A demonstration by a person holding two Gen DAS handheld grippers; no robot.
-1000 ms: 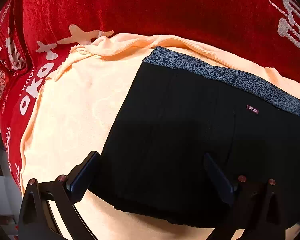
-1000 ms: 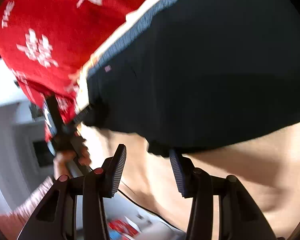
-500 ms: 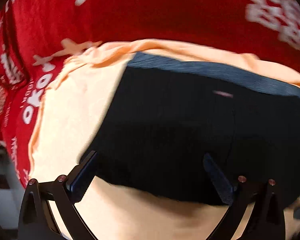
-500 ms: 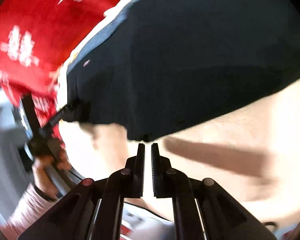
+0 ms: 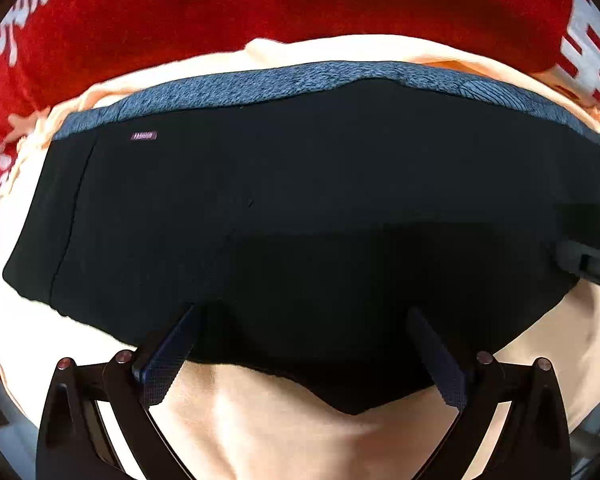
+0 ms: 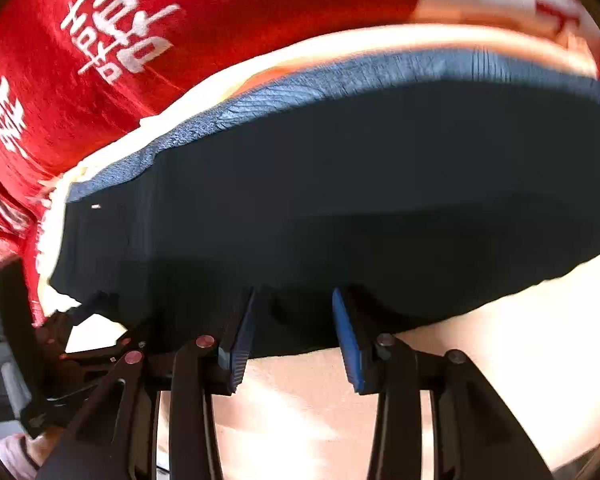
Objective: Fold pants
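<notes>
The black pants [image 5: 300, 216] lie flat on the peach cloth [image 5: 300, 432], waistband toward twelve o'clock; the right gripper [image 6: 292, 336], pinched shut moments ago, is opening over the hem, nothing grasped; the left gripper [image 5: 300, 356], jaws wide, has shifted toward centre, suggesting a fold comes next.

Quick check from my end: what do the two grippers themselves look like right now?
The left gripper has a black frame, copper-coloured rivets and dark navy textured pads. The right gripper has the same black linkage and reddish rivets, with brighter blue ribbed pads.
</notes>
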